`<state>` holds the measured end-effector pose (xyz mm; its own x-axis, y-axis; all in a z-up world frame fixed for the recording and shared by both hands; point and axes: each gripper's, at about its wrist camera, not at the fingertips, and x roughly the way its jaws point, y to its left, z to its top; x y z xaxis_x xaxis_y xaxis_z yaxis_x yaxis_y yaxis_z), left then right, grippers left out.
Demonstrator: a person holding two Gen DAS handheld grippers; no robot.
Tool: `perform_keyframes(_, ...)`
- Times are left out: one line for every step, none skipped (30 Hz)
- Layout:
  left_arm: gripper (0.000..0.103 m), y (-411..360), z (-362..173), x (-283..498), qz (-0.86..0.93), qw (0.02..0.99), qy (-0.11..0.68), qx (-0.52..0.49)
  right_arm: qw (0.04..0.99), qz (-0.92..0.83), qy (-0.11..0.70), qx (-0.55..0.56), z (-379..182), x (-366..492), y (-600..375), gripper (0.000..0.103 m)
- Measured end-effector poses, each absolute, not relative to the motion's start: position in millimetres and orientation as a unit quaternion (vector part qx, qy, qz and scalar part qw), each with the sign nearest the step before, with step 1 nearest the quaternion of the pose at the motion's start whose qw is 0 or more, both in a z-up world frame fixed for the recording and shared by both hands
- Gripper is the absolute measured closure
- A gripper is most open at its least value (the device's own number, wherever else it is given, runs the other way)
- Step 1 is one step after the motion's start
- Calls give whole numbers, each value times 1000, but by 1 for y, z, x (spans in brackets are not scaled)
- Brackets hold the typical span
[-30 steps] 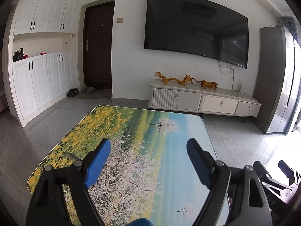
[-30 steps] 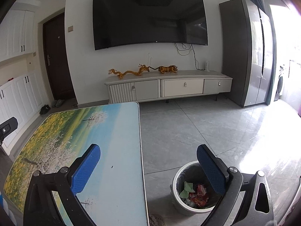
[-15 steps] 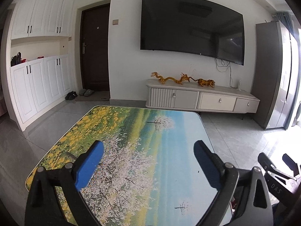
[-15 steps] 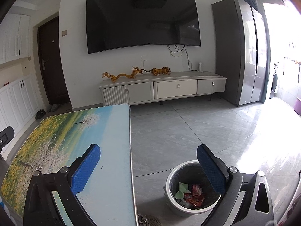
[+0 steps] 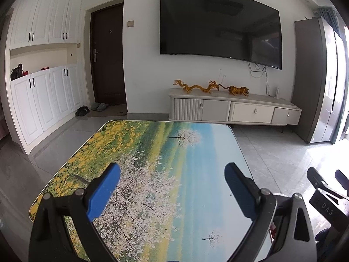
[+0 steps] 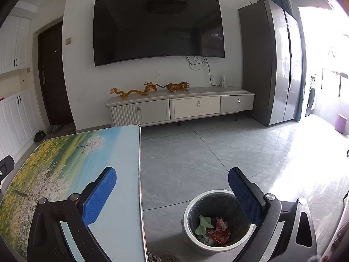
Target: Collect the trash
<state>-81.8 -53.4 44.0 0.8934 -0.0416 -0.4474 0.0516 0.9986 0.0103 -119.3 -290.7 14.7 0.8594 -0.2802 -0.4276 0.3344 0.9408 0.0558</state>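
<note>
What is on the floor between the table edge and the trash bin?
Nothing: in the right wrist view, only bare grey floor tile separates the table from the trash bin.

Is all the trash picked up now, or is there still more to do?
It looks nearly finished. Done: wrappers and paper scraps already lie in the trash bin on the floor beside the table. In hand: nothing, since the left gripper and the right gripper are both open and empty. Left: no trash shows on the part of the tabletop or floor in view, though the near edge is hidden.
</note>
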Motion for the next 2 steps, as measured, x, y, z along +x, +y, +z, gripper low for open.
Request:
perform_keyframes(6, -54, 44, -81, -24, 973, 230, 11, 962, -160, 212, 64, 15, -119, -291, 0)
perform_keyframes(6, -54, 44, -81, -24, 973, 231, 11, 962, -161, 212, 64, 15, -119, -292, 0)
